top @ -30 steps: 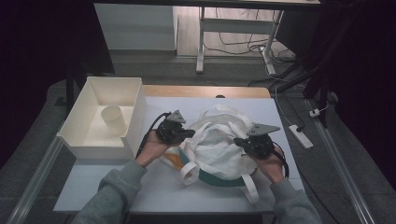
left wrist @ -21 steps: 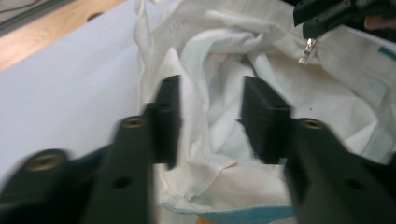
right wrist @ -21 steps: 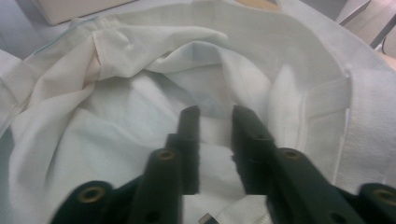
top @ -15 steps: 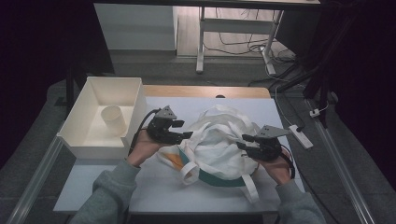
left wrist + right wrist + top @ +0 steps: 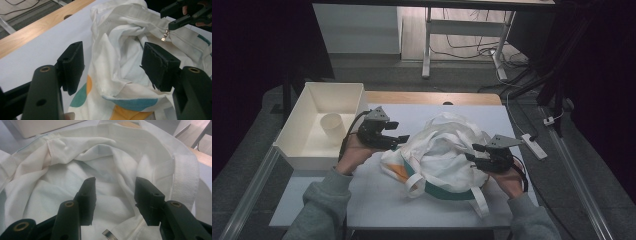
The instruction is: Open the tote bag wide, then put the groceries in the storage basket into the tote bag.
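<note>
Both tongs gape over crumpled white cloth bag [image 5: 442, 150], jaws just opened.

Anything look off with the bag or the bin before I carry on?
Nothing damaged or spilled. The white bag lies crumpled, mouth gaping, one strap trailing toward the table edge. Both grippers, left and right, have just been opening; nothing pinched. The cup stands upright in the bin.
</note>
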{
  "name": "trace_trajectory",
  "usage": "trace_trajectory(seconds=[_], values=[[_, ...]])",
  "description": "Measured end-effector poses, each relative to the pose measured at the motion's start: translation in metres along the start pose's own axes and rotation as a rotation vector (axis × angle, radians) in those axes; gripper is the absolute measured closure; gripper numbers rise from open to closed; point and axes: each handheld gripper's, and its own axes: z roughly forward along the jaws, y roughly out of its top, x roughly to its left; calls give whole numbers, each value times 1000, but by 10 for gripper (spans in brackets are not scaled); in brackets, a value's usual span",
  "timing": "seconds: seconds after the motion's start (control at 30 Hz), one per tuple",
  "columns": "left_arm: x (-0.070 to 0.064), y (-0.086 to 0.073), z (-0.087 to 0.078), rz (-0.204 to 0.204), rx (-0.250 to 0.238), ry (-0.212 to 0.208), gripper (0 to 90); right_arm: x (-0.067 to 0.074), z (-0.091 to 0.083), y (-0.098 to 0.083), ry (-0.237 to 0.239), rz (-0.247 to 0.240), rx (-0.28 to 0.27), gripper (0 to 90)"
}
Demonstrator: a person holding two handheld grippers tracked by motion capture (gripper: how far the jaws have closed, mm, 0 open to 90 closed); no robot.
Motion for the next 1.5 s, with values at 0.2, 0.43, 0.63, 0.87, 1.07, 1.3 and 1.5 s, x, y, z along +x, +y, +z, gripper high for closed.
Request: trace_trajectory(seconds=[0.2,0.43,0.63,0.87,1.07,1.3,1.5], values=[[8,-2,-8,-16,-6,20,345,1,3,-1,4,-14,11,519],[13,-3,-12,-23,-9,32,343,2,4,-2,2,-21,14,517],[21,-5,-20,-36,-20,55,342,2,5,-2,-1,-23,21,515],[32,-7,-35,-61,-47,102,334,2,6,-2,-5,-24,19,512],[43,-11,-47,-85,-67,144,332,4,6,-2,-3,-31,18,510],[56,-18,-58,-118,-88,190,328,6,10,-2,4,-41,26,508],[73,-28,-65,-156,-77,283,320,6,10,-2,6,-39,30,505]])
